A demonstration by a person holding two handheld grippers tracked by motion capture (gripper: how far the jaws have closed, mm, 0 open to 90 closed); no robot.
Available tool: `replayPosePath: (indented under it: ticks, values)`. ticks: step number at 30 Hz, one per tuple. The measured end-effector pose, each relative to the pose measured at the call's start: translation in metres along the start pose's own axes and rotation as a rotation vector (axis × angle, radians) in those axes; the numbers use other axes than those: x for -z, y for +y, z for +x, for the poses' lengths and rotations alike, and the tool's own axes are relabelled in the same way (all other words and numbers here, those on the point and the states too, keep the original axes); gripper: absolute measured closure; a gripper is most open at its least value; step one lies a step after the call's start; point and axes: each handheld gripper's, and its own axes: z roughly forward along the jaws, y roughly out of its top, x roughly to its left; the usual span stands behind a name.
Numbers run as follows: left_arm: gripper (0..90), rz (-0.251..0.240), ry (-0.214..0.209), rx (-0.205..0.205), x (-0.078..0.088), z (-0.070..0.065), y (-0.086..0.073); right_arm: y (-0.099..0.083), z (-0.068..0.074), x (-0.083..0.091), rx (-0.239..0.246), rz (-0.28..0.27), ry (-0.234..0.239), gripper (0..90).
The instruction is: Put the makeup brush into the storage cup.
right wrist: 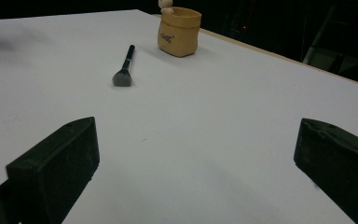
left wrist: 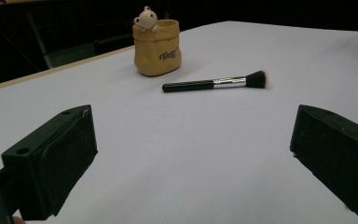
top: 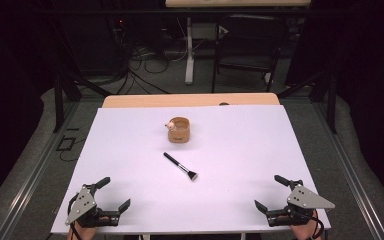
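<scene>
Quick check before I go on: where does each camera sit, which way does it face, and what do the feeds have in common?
High view: above the person's side, looking forward and down on the white table; shows left gripper and right gripper, both open.
Left gripper view: rides the left gripper, looking between its wide-apart jaws toward the makeup brush and tan pot.
Right gripper view: rides the right gripper, jaws apart, facing the same two things.
Shared: brush and pot.

One brush [top: 180, 166], one tan pot [top: 179, 130], two claws.
</scene>
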Motion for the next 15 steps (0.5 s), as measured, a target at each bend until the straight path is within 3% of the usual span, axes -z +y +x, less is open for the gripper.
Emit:
replayPosePath:
  ticks: [15]
  values:
    - [0.5, 0.003, 0.000, -0.002, 0.0009, -0.0005, 0.0000, 0.0008, -0.0004, -0.0049, 0.004, -0.008, 0.016, 0.0]
